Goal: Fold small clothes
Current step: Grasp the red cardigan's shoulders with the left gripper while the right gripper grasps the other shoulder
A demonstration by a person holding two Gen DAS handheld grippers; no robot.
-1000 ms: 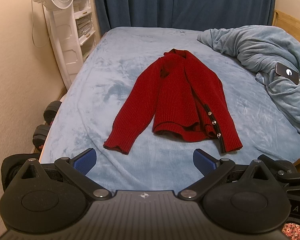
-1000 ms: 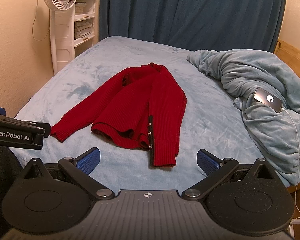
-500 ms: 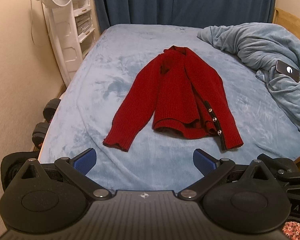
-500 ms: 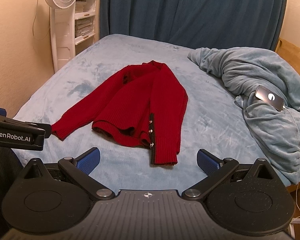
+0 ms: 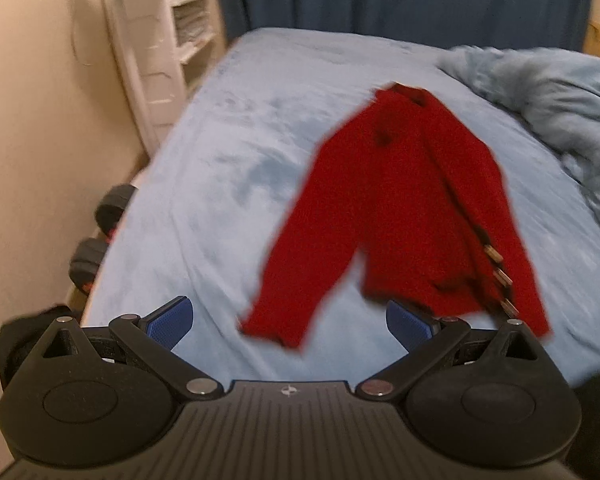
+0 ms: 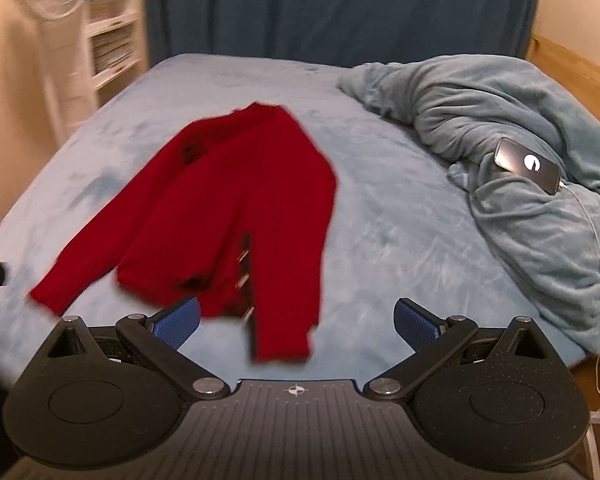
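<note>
From the left wrist, a red cardigan (image 5: 412, 216) lies flat on the bed (image 5: 228, 184), one sleeve splayed toward the empty, wide-open left gripper (image 5: 290, 322). From the right wrist, the right gripper (image 6: 296, 318), likewise spread and empty, faces the near cuff, likely the first fold's handhold.

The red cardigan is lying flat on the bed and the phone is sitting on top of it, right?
Not quite. The red cardigan does lie on the bed, but the phone sits on the rumpled blanket, apart from it, as the right wrist view shows.

light blue bed (image 6: 384, 224) bears red cardigan (image 6: 236, 208), rumpled blanket (image 6: 520, 152).
</note>
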